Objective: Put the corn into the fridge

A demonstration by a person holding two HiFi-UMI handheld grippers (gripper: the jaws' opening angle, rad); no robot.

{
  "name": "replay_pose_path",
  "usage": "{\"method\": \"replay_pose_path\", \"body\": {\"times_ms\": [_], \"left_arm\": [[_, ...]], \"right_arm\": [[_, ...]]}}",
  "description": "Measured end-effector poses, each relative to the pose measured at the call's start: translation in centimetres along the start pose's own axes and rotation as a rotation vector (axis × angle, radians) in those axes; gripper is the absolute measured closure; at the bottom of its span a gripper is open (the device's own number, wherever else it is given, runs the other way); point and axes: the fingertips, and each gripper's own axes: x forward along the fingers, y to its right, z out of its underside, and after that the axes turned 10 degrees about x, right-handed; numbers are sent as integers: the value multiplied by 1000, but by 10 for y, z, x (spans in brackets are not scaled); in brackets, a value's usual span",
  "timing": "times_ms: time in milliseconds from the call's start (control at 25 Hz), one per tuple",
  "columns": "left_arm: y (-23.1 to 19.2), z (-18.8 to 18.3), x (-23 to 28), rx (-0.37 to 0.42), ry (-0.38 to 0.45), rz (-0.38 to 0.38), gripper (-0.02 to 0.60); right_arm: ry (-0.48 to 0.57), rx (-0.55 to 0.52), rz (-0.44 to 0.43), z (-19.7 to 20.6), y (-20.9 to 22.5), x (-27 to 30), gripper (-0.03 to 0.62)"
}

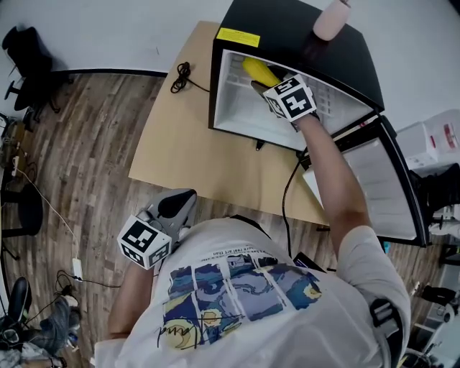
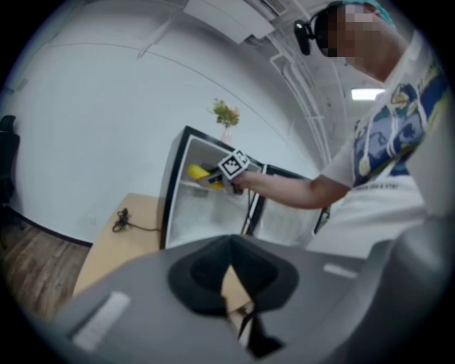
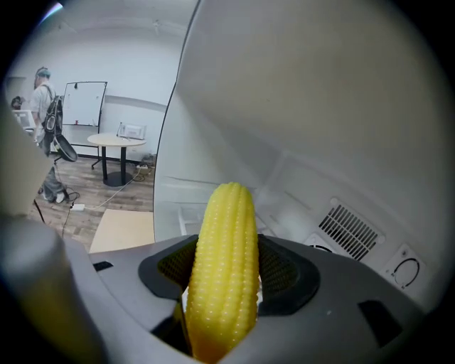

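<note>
1. Black fridge (image 1: 302,32) stands on the wooden counter (image 1: 187,144), with its door (image 1: 392,190) swung open to the person's right.
2. Inside its white compartment is the yellow corn (image 1: 259,70), clamped between the jaws of the right gripper (image 1: 264,85), with its tip pointing at the vented back wall.
3. Whether the corn touches a shelf, I cannot tell.
4. The left gripper (image 1: 177,204) hangs by the person's chest, just off the counter's near edge, its jaws closed together on nothing.
5. A pink vase (image 1: 332,20) sits on top of the fridge.
</note>
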Motion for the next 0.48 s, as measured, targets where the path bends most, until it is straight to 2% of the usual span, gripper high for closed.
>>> {"method": "replay_pose_path", "body": {"times_ms": [280, 480], "left_arm": [[-5, 6, -7, -17, -15, -12, 571], [-8, 8, -10, -23, -18, -19, 571]], "right_arm": [[14, 9, 37, -1, 9, 7, 347], [39, 64, 50, 1, 14, 10, 347]]}}
